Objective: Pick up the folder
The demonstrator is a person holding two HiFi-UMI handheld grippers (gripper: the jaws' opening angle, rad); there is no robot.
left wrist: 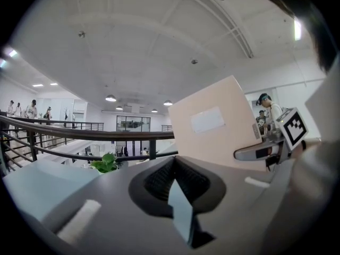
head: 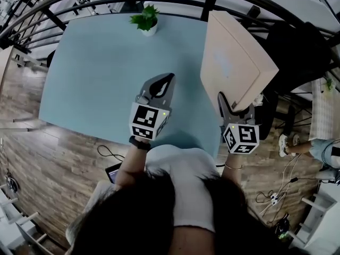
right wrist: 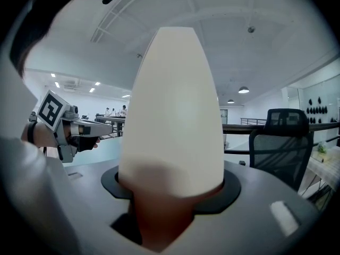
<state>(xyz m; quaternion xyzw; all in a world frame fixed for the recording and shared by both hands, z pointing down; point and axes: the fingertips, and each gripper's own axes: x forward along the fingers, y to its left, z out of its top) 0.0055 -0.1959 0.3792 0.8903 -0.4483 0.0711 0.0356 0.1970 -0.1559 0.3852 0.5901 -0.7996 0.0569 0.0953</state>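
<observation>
Within right tool (head: 236, 108), seemingly upright: folder (head: 234, 62)

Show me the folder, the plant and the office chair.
folder (head: 229, 62), head view, middle of its broad beige face.
plant (head: 144, 18), head view, its green leaves.
chair (right wrist: 279, 152), right gripper view, its backrest.

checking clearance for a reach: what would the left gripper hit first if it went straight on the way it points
Probably nothing near: the shut left gripper points across the blue table, between the potted plant and the folder, toward the railing; depth unclear.
</observation>
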